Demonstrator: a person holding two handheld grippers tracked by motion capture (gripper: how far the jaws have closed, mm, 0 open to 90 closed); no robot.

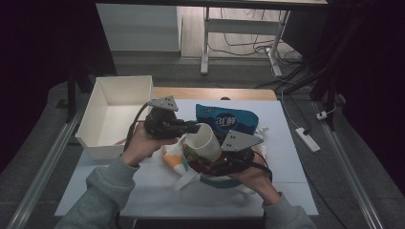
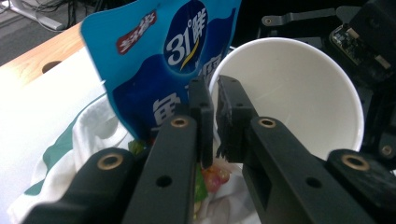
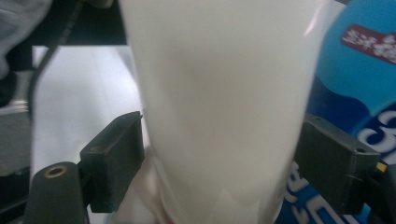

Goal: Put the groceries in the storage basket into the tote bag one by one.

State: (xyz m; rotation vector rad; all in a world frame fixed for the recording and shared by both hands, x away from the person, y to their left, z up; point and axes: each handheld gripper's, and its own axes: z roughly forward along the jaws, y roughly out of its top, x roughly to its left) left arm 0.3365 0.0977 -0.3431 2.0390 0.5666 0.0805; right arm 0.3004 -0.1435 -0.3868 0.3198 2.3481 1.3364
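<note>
A white paper cup (image 1: 206, 141) is held tilted above the middle of the table, mouth toward the left. My right gripper (image 1: 205, 160) grips its body from below; in the right gripper view (image 3: 224, 163) the two pads press the cup (image 3: 219, 93) on both sides. My left gripper (image 1: 195, 127) comes in from the left and is shut on the cup's rim; in the left gripper view (image 2: 215, 116) the rim of the cup (image 2: 299, 93) runs between the closed jaws. A blue snack bag (image 1: 228, 119) (image 2: 163, 56) (image 3: 359, 93) stands right behind the cup.
A white open box (image 1: 119, 107) stands at the table's left. Below the cup lies a white and green bag (image 1: 188, 179) with colourful packets in it. The table (image 1: 286, 157) has a white top. A power strip (image 1: 308, 139) lies on the floor at the right.
</note>
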